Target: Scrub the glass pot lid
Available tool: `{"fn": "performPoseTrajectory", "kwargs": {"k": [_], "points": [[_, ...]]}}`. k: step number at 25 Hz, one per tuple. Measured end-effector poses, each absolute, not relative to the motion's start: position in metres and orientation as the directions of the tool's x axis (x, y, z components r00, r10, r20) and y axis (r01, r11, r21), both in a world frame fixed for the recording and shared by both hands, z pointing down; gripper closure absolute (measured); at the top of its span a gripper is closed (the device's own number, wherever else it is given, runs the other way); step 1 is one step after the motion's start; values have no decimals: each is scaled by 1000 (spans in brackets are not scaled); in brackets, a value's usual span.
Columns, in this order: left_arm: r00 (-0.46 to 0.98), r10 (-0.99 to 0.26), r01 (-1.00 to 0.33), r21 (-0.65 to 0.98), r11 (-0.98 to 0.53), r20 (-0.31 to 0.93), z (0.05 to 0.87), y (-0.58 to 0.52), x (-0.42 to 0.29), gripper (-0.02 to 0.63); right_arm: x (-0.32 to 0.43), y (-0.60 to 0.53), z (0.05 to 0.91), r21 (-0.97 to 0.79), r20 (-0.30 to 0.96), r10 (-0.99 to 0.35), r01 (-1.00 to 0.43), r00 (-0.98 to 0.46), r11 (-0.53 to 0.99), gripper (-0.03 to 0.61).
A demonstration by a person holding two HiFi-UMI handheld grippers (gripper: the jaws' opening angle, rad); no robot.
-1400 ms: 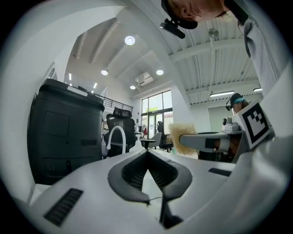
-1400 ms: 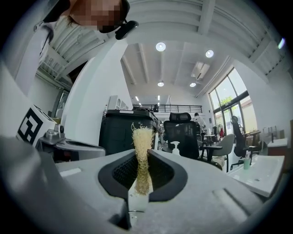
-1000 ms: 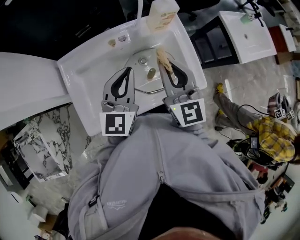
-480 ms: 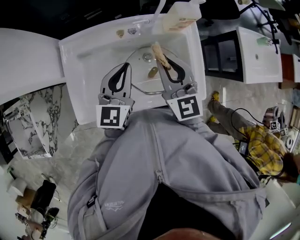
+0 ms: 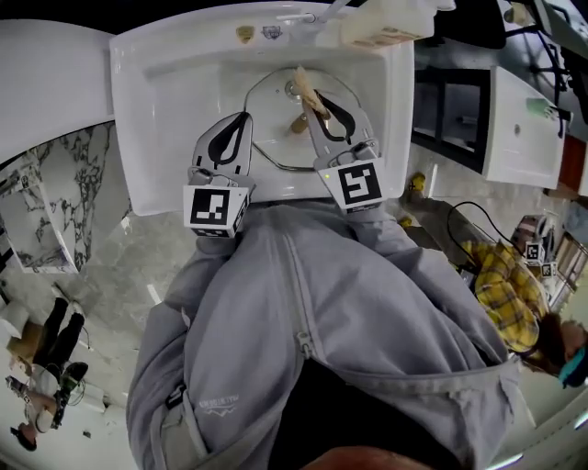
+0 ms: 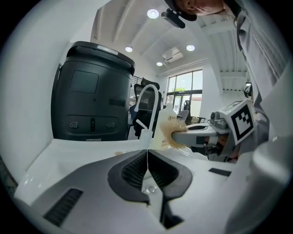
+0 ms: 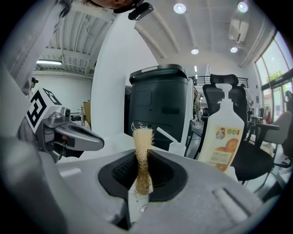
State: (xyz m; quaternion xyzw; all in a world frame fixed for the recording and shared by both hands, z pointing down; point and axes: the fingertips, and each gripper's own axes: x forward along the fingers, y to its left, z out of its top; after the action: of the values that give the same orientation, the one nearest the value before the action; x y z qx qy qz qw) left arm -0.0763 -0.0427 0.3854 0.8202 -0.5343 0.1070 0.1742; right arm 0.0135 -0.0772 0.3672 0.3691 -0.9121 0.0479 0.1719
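- In the head view, a white sink [image 5: 138, 138] filled the upper left and centre of the frame, with marbled floor [image 5: 101, 266] below it at the left.
- The left gripper [image 5: 243, 117] sat left of centre, over the basin's near side, its marker cube [image 5: 216, 209] against the person's grey hoodie [image 5: 322, 321].
- In the left gripper view its two jaws met in one thin line, with nothing between them [image 6: 147, 153].
- That view also showed a big dark bin [image 6: 91, 91] at the upper left and a curved tap [image 6: 147, 98] at centre.
- The glass lid [image 5: 276, 142] lay flat in the basin at top centre, showing between the two grippers, its brown knob [image 5: 299, 122] near the middle.
- The right gripper [image 5: 312, 108] reached over the lid just right of centre.
- In the right gripper view its jaws were clamped on a tan fibrous scrubber [image 7: 143, 155], which stood upright and poked out past the tips.
- In the head view the scrubber's free end lay over the lid's far part; whether it touched the glass could not be told.
- A soap bottle [image 5: 386, 23] stood on the sink's far rim at the upper right; it also showed right of centre in the right gripper view.
- A second white sink [image 5: 528, 128] stood at the far right.
- Someone in a yellow plaid shirt [image 5: 505, 294] sat on the floor at the right edge.
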Motion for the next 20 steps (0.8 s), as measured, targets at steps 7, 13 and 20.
{"fn": "performPoseTrajectory", "kwargs": {"k": [7,13,20], "points": [[377,-811,-926,182,-330,446,423,-28,-80,606,2,-83,419,-1,442,-552,-615,-707,788,540],[354,-790,-935,173,-310,500,448,-23,-85,606,-8,-89,467,6,558,-458,-548,-692,836,540],[310,-730,-950,167,-264,609,485,-16,-94,606,-25,-79,522,77,716,-325,-392,-618,917,540]]}}
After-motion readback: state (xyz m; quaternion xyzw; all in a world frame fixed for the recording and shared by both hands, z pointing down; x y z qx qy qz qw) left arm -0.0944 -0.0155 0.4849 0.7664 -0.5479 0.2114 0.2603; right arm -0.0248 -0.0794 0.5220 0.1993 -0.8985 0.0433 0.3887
